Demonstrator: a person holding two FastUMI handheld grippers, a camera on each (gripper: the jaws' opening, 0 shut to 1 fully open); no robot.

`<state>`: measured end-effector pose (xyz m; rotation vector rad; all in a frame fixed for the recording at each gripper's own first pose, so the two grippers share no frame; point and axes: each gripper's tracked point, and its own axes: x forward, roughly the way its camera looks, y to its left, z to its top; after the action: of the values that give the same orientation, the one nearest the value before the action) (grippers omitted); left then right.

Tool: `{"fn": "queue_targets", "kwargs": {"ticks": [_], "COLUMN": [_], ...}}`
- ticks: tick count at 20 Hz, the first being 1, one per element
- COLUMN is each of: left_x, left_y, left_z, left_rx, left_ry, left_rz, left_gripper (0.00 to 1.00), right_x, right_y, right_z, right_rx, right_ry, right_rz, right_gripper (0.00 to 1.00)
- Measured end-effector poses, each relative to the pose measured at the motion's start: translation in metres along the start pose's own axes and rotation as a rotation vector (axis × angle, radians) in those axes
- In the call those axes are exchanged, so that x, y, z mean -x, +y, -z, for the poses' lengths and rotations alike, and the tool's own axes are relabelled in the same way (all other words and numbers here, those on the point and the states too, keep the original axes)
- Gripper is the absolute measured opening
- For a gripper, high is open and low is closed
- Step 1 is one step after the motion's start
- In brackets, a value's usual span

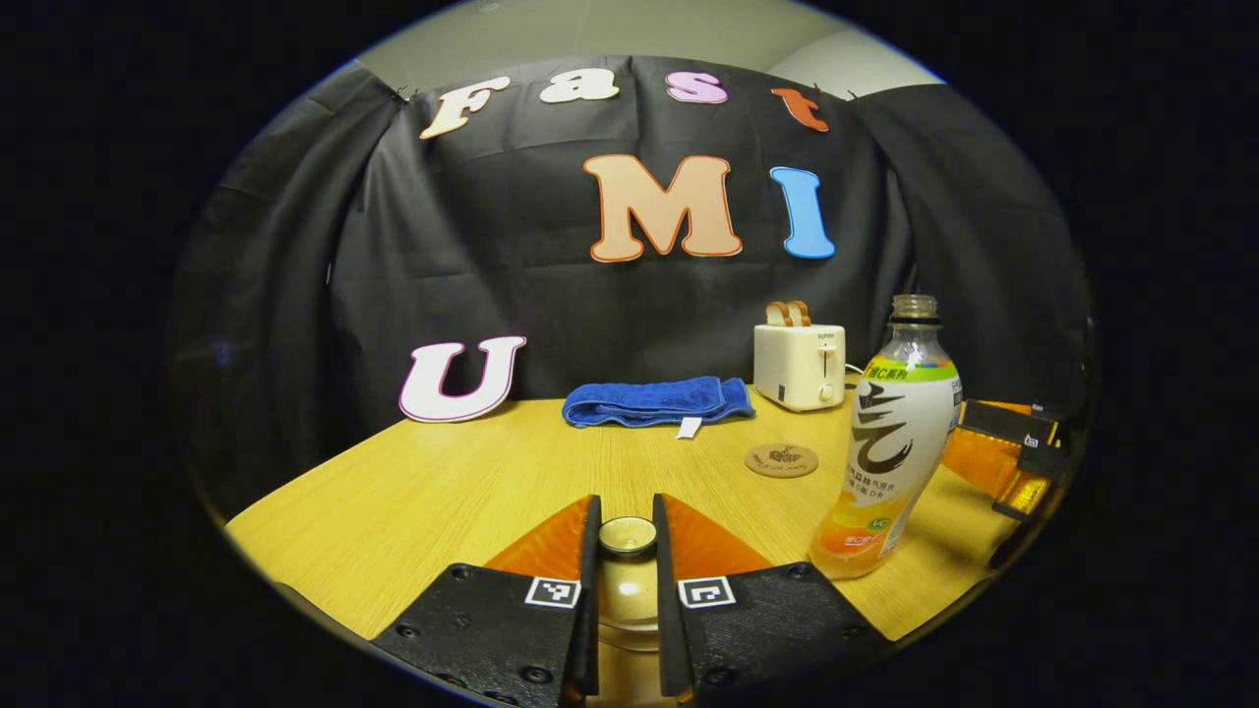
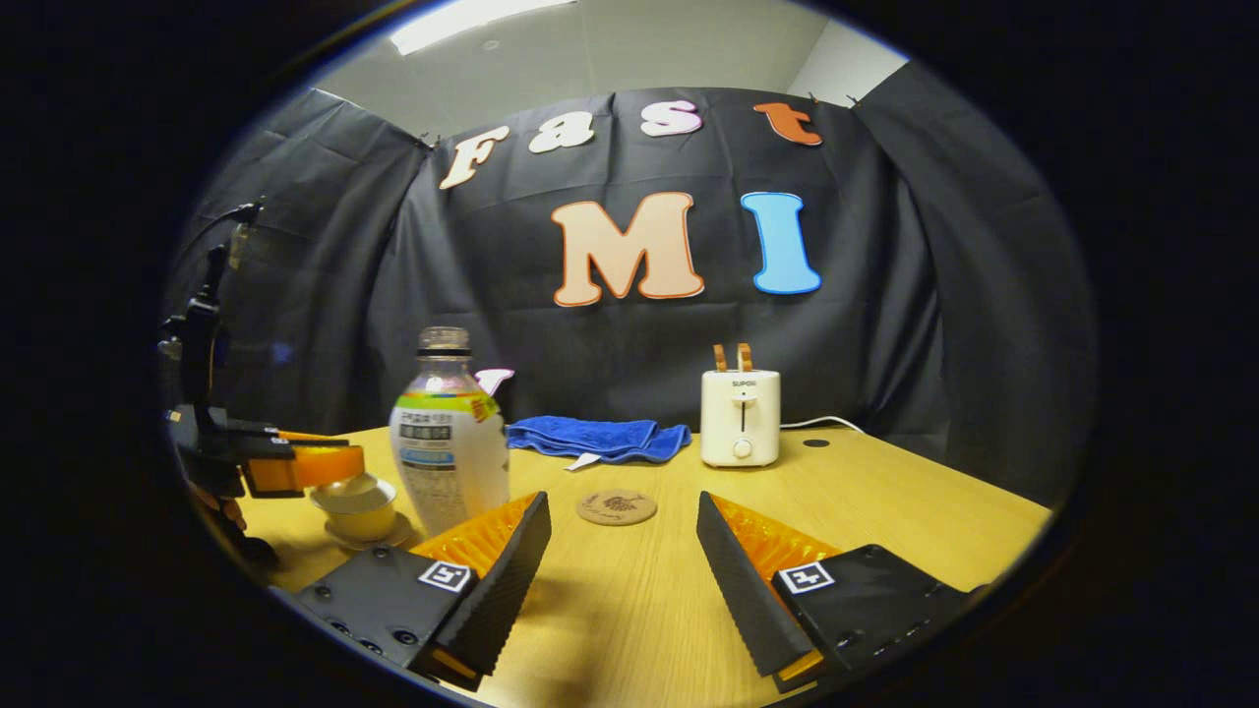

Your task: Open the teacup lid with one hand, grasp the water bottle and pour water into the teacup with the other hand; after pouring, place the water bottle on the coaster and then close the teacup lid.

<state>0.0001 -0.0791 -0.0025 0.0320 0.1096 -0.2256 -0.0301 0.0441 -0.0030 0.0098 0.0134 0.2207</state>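
My left gripper (image 1: 628, 551) is shut on the round knob of the teacup lid (image 1: 628, 536), which sits between its fingers. From the right gripper view, that gripper (image 2: 295, 464) reaches over the pale teacup (image 2: 362, 511) on its saucer; whether the lid is raised I cannot tell. The water bottle (image 1: 890, 442) (image 2: 448, 442) stands upright just right of the cup, its neck bare. A round brown coaster (image 1: 782, 460) (image 2: 617, 507) lies behind it. My right gripper (image 2: 622, 560) is open above the table, right of the bottle, holding nothing.
A white toaster (image 1: 799, 366) (image 2: 740, 418) with bread in its slots stands at the back, its cord trailing right. A folded blue towel (image 1: 654, 401) (image 2: 595, 438) lies left of it. The wooden table (image 2: 885, 511) ends against the black cloth wall.
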Motion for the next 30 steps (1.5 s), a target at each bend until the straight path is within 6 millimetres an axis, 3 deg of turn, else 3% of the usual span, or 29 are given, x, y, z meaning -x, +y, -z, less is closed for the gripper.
{"fn": "queue_targets", "kwargs": {"ticks": [4,10,15,25,27,28,30], "left_x": [0.007,0.017,0.025,0.035,0.036,0.037,0.038], "left_y": [0.006,0.016,0.032,0.062,0.065,0.067,0.071], "left_z": [-0.011,-0.015,-0.02,-0.021,-0.021,-0.021,-0.02], "left_rx": [-0.003,0.003,0.02,0.035,0.041,0.042,0.042], "left_ry": [-0.03,-0.044,-0.053,-0.068,-0.07,-0.07,-0.069], "left_rz": [-0.011,-0.033,-0.059,-0.108,-0.113,-0.118,-0.124], "left_gripper": [0.21,0.22,0.21,0.21,0.21,0.21,0.21], "right_x": [0.013,0.02,0.013,-0.012,-0.015,-0.016,-0.019], "right_y": [0.029,0.057,0.078,0.097,0.098,0.098,0.101], "right_z": [0.0,0.002,0.003,0.015,0.019,0.019,0.021], "right_rx": [-0.004,-0.005,-0.007,0.009,0.012,0.011,0.018], "right_ry": [-0.001,0.005,0.014,0.079,0.105,0.11,0.122], "right_rz": [-0.094,-0.17,-0.201,-0.206,-0.199,-0.2,-0.204], "right_gripper": [0.94,0.96,0.94,0.96,0.91,0.75,0.77]}}
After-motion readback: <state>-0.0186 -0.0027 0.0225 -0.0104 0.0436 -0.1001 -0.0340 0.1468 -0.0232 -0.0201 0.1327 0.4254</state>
